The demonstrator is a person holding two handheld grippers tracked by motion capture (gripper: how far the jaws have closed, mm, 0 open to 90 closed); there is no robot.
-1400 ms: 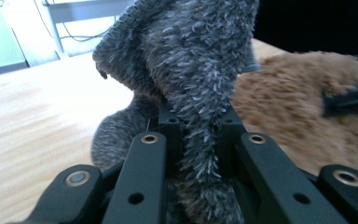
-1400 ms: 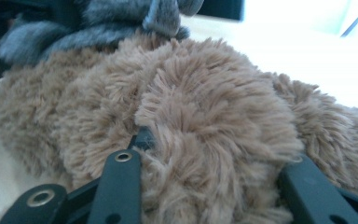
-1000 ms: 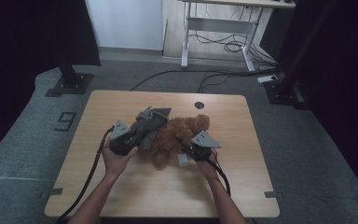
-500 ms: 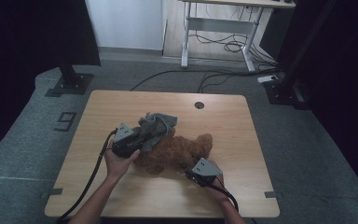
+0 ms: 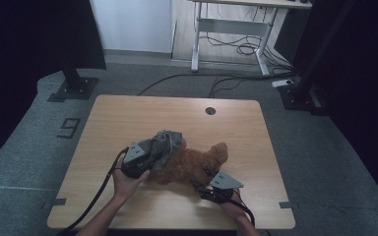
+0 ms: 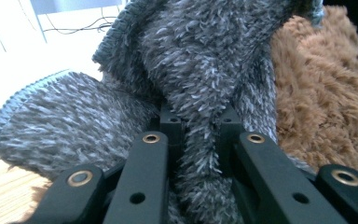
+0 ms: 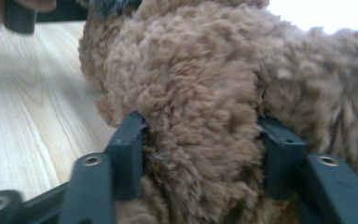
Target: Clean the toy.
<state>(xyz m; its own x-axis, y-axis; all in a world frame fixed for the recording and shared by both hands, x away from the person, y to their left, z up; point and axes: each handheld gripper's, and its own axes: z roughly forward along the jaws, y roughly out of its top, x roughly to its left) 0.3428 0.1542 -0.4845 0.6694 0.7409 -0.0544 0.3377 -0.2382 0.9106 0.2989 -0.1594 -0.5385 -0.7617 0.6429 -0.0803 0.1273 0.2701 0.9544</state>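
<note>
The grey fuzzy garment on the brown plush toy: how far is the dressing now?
Partly done: the grey garment covers one end of the brown plush toy. In hand: the left gripper pinches a fold of the garment, while the right gripper, whose jaws have just been opening, straddles a limb. Left: most of the toy is bare.

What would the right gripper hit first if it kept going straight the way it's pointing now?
The brown plush toy. A limb of it already sits between the jaws of the right gripper, so almost any push forward probably drives into its fur.

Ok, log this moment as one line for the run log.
left tongs: shut on grey garment | right tongs: jaws just opened, around brown plush toy | table: wood
</note>
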